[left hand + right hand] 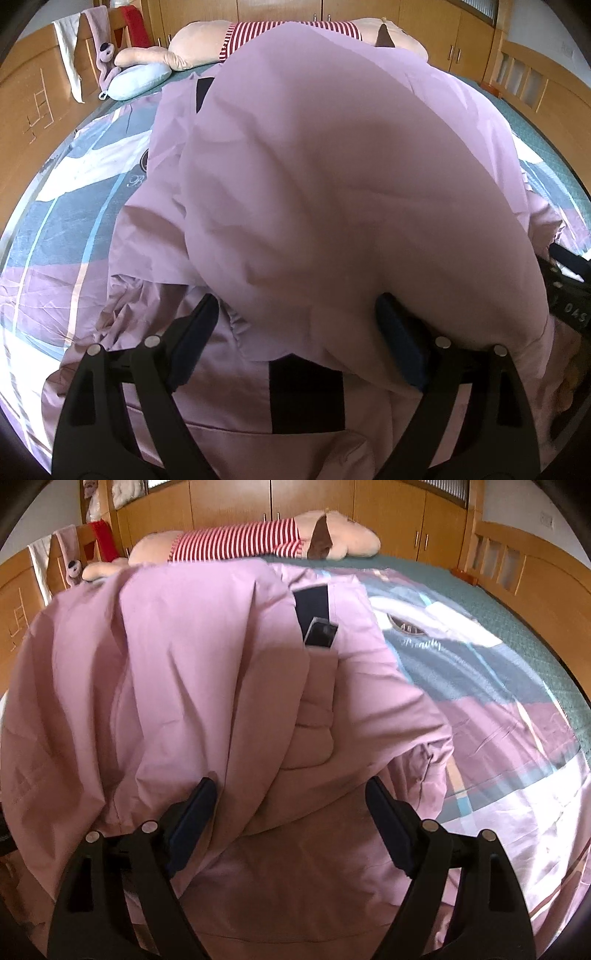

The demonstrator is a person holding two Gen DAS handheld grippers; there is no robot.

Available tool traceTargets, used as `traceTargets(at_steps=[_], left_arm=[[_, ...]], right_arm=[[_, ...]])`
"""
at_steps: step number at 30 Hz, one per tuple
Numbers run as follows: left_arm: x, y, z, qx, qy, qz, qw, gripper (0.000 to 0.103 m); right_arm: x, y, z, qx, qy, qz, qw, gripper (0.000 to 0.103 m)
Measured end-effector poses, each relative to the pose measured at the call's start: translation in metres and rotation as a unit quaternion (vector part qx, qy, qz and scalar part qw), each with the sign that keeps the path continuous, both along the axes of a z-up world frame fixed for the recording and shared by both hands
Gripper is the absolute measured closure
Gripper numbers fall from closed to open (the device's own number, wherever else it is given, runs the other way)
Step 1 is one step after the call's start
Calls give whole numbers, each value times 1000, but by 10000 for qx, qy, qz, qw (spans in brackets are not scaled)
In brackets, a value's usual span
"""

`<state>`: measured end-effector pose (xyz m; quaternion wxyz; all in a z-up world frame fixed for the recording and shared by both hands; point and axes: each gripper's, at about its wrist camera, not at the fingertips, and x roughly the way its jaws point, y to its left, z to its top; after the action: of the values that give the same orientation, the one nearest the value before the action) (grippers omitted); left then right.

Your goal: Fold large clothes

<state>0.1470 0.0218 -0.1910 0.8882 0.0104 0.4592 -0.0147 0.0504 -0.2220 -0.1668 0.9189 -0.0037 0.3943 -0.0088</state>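
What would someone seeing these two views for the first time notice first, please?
A big pink jacket fills the middle of both views, heaped on the patterned bedspread. The left gripper and right gripper both stand open over its near folds. Behind it, along the far edge of the bed, lies a large plush toy in a red-striped top.

A bulky pink padded jacket (192, 672) is lying heaped on the patterned pink, grey and white bedspread (498, 709). The right gripper (291, 812) is hovering over it, fingers (192, 819) spread wide, gripping nothing. A striped plush toy (243, 541) is resting behind.
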Motion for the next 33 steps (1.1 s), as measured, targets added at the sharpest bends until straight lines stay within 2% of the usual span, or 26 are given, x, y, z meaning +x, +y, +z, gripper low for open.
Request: traceTargets(at_steps=[4,6,8,10,11,14,19,21,25,28,31,33], left_arm=[[-1,1,-1,-92,42,20,9999,14],[-1,2,-1,-72,44,17,10000,14],[0,3,-2,-67,45,20,10000,13],[1,5,-2,-70,50,31,10000,13],[2,5,-2,-61,53,35,10000,12],[2,5,-4,-1,63,32,10000,11],[2,5,-3,-14,40,57,10000,10],[-1,5,0,-6,-46,77,10000,14],[-13,5,19,363,-601,152,9974,16],[-16,17,32,444,-860,393,9945,16],[-8,34,23,366,-611,623,9955,16],[-2,45,13,82,-424,654,9969,16]], right_arm=[[-19,10,30,-25,-971,269,9949,20],[-26,20,38,-76,-1243,511,9909,20],[-23,33,31,-323,-1069,711,9912,20],[-13,46,9,-801,-603,711,9924,20],[-10,48,0,-888,-444,704,9926,20],[1,40,-13,-589,-82,648,9961,20],[3,36,-14,-464,-50,624,9970,20],[2,37,-11,-456,-132,641,9968,20],[-8,36,2,-351,-497,649,9960,20],[-18,30,18,-62,-986,647,9930,20],[-32,31,36,-8,-1565,724,9850,20],[-34,39,38,-159,-1634,892,9824,20]])
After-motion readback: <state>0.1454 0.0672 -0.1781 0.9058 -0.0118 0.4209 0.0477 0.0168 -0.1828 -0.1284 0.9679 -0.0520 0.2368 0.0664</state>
